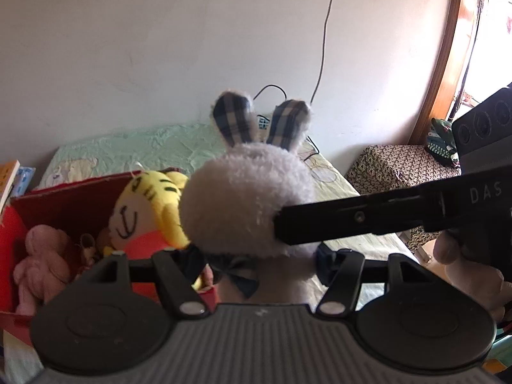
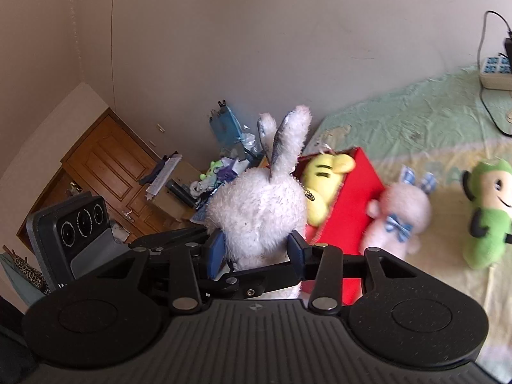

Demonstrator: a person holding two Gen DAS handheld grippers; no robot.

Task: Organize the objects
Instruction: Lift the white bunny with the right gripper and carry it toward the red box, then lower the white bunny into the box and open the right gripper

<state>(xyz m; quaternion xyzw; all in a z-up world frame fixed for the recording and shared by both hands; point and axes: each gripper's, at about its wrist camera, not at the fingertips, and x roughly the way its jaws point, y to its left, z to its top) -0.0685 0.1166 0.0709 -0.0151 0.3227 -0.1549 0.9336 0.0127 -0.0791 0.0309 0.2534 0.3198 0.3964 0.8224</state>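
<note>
White plush rabbit (image 1: 246,198), plaid ears: held above the bed (image 1: 134,147), both grippers clamped on it. Left gripper (image 1: 260,262) pinches at the bow-tie neck; right gripper (image 2: 256,249) squeezes the head.

Red box (image 2: 345,211): on the bed's near-left part, holding yellow tiger (image 1: 150,211) and pink plush (image 1: 41,256).

Small pink rabbit (image 2: 400,214): touching the box's right wall.

Green plush (image 2: 486,214): farther right, bare sheet around it.

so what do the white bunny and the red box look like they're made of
White bunny: soft plush, going by its fuzzy matte pile, with woven-looking plaid fabric inside the ears. Red box: probably cardboard, since its flat matte panels are thin with crisp edges.
</note>
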